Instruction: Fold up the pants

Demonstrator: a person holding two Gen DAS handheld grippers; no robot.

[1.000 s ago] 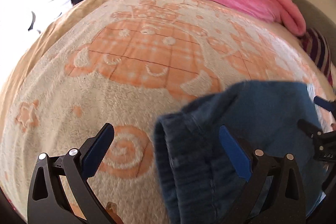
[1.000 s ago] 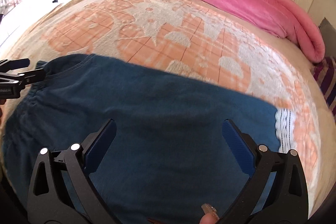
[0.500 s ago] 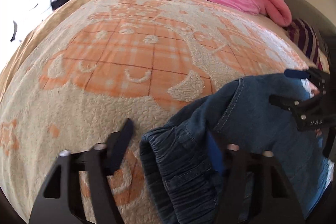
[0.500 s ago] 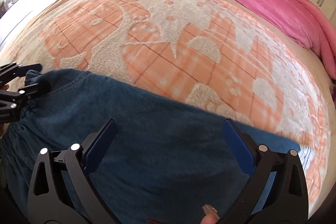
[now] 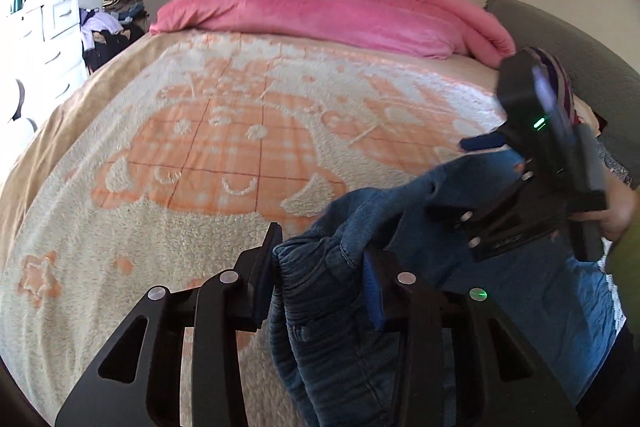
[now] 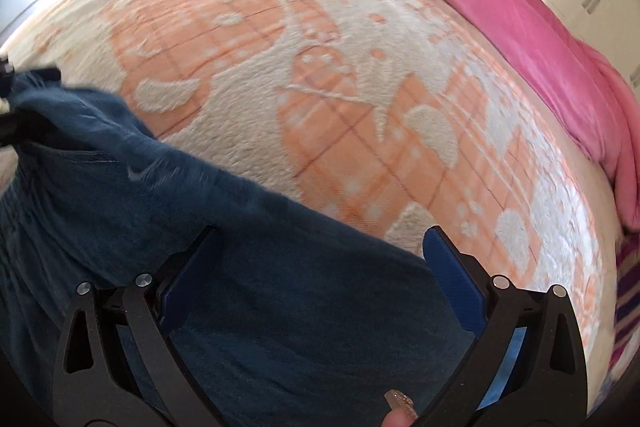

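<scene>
Blue denim pants [image 5: 340, 291] with a gathered elastic waistband lie at the near edge of the bed. My left gripper [image 5: 320, 267] is shut on the bunched waistband and holds it lifted. In the right wrist view the pants [image 6: 260, 287] spread across the lower frame. My right gripper [image 6: 320, 275] is open, its blue pads wide apart over the fabric. The right gripper also shows in the left wrist view [image 5: 500, 179], raised at the right beside the pants. The left gripper's tip shows at the far left of the right wrist view [image 6: 12, 107].
The bed is covered by a cream and orange fleece blanket [image 5: 220, 155]. A pink duvet [image 5: 340, 15] lies rolled along the far side. A striped pillow [image 6: 628, 287] is at the right. A white dresser [image 5: 44, 39] and clothes pile [image 5: 116, 19] stand at the left.
My left gripper closed on the waistband and lifted it, bunching the fabric. My right gripper stayed open and rose over the pants.
</scene>
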